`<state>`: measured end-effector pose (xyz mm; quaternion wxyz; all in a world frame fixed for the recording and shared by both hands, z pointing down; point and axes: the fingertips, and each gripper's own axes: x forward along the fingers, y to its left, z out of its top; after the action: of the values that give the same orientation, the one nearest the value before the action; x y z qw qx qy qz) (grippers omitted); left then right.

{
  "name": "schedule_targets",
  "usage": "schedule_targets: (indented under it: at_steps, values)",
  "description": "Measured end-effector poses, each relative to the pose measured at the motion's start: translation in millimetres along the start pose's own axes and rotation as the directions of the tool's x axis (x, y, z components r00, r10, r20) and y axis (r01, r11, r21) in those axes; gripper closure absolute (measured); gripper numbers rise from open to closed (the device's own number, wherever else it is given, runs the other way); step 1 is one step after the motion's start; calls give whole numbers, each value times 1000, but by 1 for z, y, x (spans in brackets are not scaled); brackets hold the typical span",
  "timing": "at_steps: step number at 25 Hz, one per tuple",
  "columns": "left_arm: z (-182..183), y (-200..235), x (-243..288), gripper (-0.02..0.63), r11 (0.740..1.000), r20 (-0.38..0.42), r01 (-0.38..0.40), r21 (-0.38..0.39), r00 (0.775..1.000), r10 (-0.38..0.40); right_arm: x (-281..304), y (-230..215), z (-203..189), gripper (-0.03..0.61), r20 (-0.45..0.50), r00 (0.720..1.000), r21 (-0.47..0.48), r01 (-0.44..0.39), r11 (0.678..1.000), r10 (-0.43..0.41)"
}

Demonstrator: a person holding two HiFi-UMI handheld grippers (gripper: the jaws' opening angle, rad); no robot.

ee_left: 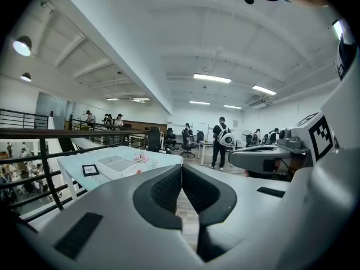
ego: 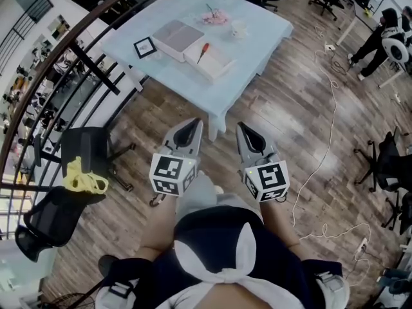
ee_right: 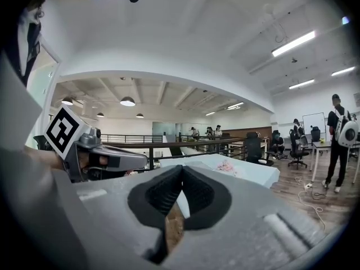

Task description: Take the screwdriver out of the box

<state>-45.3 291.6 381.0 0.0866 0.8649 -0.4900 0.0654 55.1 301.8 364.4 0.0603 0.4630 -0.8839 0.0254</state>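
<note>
The person's hands are being hidden under the marker cubes. The left hand-held gripper (ego: 190, 132) and right hand-held gripper (ego: 249, 136) are pointing almost level, jaws pressing together, empty. The screwdriver (ego: 203, 51) is lying in the open box (ego: 215, 63) on the bench (ego: 257, 37), well ahead of both.

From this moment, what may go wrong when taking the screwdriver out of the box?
1. The left claw and the right claw are shut; arriving shut, they may knock the screwdriver aside.
2. It lies flat in the open box, so a pinch may slip or drag the box.
</note>
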Motion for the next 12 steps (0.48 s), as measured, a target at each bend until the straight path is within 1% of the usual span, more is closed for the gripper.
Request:
schedule_targets:
  at_steps: [5, 12]
  values:
    - [-4, 8, 24, 595, 1000, -22, 3, -2, 1000, -3, 17, -23, -4, 580, -5, 1000, 17, 7, 1000, -7]
    - [1, 54, 81, 595, 1000, -34, -5, -24, 999, 4, 81, -54, -3, 580, -26, 1000, 7, -9, 1000, 9]
